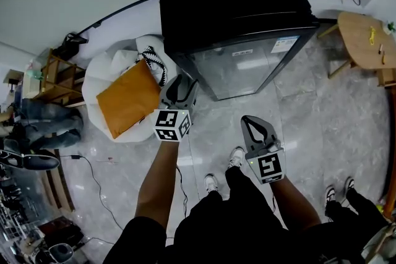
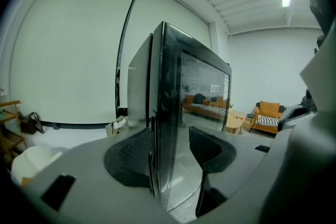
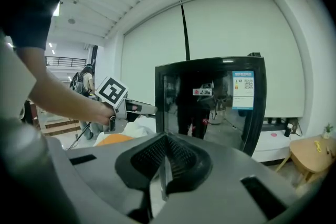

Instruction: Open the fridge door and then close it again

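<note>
Fridge (image 1: 235,9) stands upright, door facing the person; left tool (image 1: 183,85) wide open, empty; right tool (image 1: 250,122) closed.

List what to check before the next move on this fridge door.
1. Fridge door shut: ok.
2. Left gripper open: ok.
3. Door edge lined up between its jaws: ok.
4. Pads pressing on that edge: not ok, a gap shows on each side.
5. Right gripper shut, empty, back from the door: ok.
6. Hinge side: cannot tell.
</note>
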Available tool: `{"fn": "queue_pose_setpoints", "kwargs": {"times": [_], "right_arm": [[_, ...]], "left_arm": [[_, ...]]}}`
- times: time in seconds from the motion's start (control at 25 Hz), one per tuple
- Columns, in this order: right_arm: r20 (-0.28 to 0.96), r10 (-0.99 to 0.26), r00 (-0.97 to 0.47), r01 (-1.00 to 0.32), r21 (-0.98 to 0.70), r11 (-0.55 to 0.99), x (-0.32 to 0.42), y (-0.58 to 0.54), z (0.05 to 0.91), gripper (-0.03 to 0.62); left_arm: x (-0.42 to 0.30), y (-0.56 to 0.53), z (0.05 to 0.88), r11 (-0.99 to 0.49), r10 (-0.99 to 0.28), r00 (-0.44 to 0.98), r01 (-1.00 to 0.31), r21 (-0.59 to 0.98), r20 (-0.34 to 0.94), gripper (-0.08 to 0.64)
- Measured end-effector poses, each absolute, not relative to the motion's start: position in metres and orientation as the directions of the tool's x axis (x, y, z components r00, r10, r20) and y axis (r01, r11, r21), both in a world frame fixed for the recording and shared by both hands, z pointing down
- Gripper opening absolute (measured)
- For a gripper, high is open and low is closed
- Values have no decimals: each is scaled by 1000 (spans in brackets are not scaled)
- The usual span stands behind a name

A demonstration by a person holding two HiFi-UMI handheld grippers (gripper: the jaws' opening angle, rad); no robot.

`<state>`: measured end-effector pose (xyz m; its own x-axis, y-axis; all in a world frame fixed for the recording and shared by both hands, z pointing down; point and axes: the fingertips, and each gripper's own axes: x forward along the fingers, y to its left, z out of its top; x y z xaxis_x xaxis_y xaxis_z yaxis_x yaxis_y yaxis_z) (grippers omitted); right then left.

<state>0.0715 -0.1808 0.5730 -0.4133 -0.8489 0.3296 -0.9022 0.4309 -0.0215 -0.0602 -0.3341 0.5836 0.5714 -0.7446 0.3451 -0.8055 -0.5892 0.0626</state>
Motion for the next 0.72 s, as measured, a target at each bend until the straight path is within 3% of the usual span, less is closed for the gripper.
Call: {"fn": "queue_pose_setpoints", "kwargs": {"times": [0.72], "right_arm": [[378, -847, -373, -925, -73, 374, 81, -156, 598, 20]], "left_arm": [[-53, -356, 580, -544, -774, 549, -831, 113, 315, 169]]}}
